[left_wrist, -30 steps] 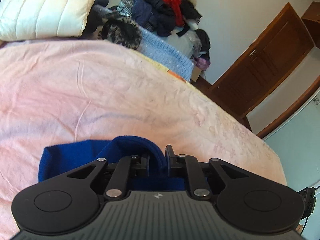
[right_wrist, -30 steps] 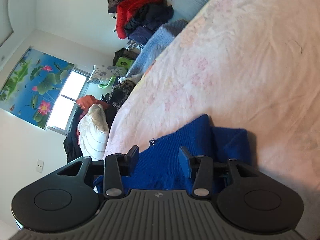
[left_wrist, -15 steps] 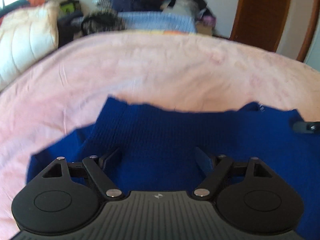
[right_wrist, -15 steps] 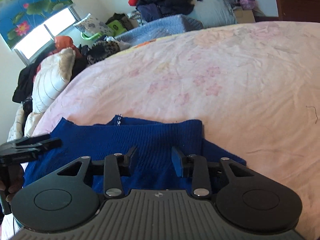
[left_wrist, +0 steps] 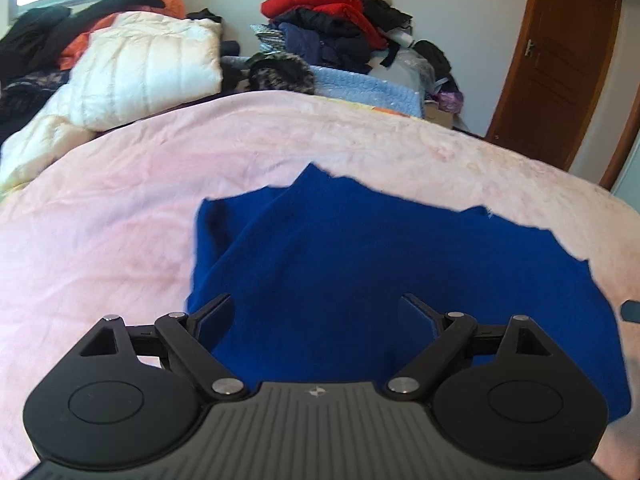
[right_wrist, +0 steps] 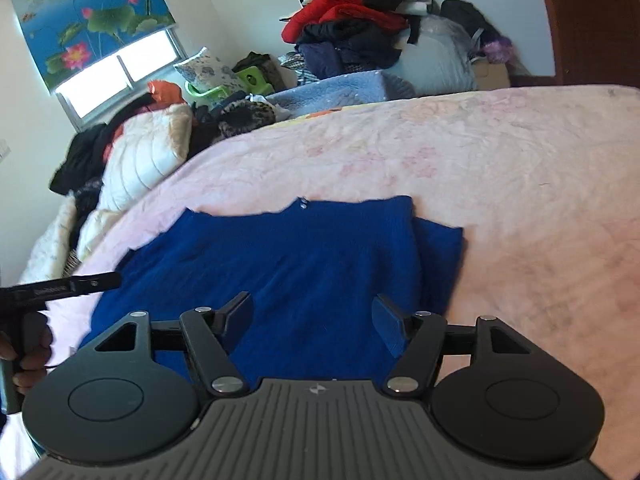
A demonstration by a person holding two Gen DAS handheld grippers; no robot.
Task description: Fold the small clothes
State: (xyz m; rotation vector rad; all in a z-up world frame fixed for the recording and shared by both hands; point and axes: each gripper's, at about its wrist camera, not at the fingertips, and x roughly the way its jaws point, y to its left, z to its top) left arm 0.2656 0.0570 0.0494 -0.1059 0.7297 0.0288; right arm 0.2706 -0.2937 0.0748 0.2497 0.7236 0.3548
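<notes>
A small blue knitted garment (left_wrist: 380,256) lies spread flat on the pink bedspread (left_wrist: 120,200), with a sleeve folded under at its left side. It also shows in the right wrist view (right_wrist: 296,256), with a sleeve sticking out on the right. My left gripper (left_wrist: 316,316) is open and empty, hovering over the garment's near left part. My right gripper (right_wrist: 312,316) is open and empty over the garment's near edge. The left gripper's fingers (right_wrist: 76,283) show at the left of the right wrist view.
A white quilted duvet (left_wrist: 144,72) lies at the bed's far left. A heap of red and dark clothes (left_wrist: 336,28) and a light blue blanket (left_wrist: 372,92) lie beyond the bed. A brown wooden door (left_wrist: 560,60) stands at the right.
Both grippers opened wide, let go of the garment and pulled back and up. The garment now lies flat on the bedspread.
</notes>
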